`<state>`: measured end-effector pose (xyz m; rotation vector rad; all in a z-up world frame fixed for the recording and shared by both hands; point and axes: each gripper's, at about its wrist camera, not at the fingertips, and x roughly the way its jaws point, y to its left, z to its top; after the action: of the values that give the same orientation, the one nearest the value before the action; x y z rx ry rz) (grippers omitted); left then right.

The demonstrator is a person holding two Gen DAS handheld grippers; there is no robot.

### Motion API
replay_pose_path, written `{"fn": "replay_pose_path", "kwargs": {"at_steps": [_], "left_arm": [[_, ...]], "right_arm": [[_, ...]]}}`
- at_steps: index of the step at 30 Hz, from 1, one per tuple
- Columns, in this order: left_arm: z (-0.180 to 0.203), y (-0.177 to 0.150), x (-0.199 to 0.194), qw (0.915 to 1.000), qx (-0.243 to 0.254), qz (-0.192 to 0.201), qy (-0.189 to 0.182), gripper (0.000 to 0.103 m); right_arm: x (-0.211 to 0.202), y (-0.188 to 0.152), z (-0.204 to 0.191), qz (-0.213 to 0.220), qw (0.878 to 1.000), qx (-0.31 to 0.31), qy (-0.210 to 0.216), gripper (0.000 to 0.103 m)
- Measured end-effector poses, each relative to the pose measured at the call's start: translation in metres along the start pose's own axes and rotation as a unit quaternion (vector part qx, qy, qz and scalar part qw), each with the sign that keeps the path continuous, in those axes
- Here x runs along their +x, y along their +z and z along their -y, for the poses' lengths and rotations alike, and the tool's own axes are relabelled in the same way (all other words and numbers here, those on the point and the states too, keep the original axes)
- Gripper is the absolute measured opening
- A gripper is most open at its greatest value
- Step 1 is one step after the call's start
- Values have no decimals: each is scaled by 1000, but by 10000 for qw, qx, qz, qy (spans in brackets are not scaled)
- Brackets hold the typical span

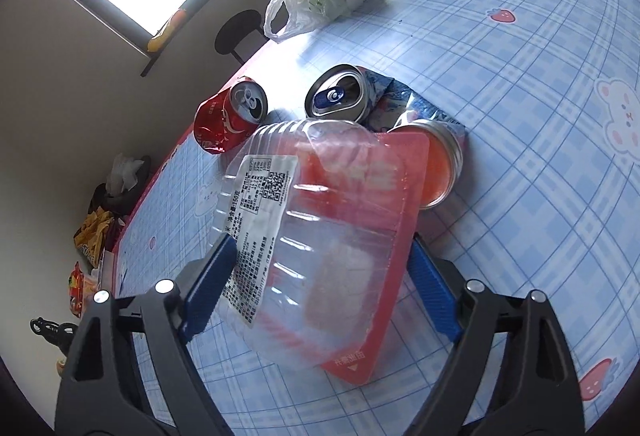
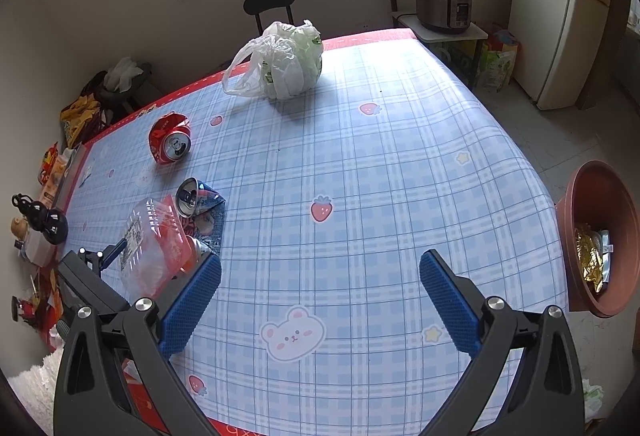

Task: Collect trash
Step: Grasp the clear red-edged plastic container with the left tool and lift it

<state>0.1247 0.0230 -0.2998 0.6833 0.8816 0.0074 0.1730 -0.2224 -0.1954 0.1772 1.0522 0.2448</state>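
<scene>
A clear plastic clamshell box (image 1: 320, 228) with a white label and a red sheet under it lies tilted between the blue pads of my left gripper (image 1: 322, 244), which touch both its sides. Just beyond the box lie an orange can (image 1: 440, 163), a dented silver-and-blue can (image 1: 338, 95) on a blue wrapper (image 1: 400, 103), and a crushed red cola can (image 1: 228, 115). My right gripper (image 2: 320, 260) hangs open over bare tablecloth with nothing between its fingers. The clamshell box (image 2: 156, 248) sits to its left.
A knotted white plastic bag (image 2: 284, 63) sits near the table's (image 2: 400, 155) far edge. A brown tub (image 2: 600, 236) holding a gold wrapper hangs off the right edge. A chair, a rice cooker and a fridge stand behind; snack bags lie on the floor at left.
</scene>
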Motion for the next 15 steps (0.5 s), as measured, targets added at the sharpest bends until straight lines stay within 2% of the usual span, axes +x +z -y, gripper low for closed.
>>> {"fn": "replay_pose_path", "kwargs": {"at_steps": [4, 7, 9, 11, 15], "left_arm": [[-29, 0, -13, 9972, -608, 165, -398, 76], [-62, -2, -21, 9873, -1358, 236, -790, 73], [-89, -6, -25, 9741, -1983, 272, -1055, 73], [-114, -11, -25, 9564, -2591, 270, -1321, 72], [-158, -26, -21, 9142, -3683, 230, -1674, 69]], "right_arm": [[-1, 0, -2, -8, 10000, -31, 36, 97], [0, 0, -3, -14, 10000, -6, 53, 97], [1, 1, -3, -29, 10000, 9, 76, 97], [2, 1, -6, -60, 9999, -1, 98, 97], [5, 5, -14, -111, 9998, -128, 112, 97]]}}
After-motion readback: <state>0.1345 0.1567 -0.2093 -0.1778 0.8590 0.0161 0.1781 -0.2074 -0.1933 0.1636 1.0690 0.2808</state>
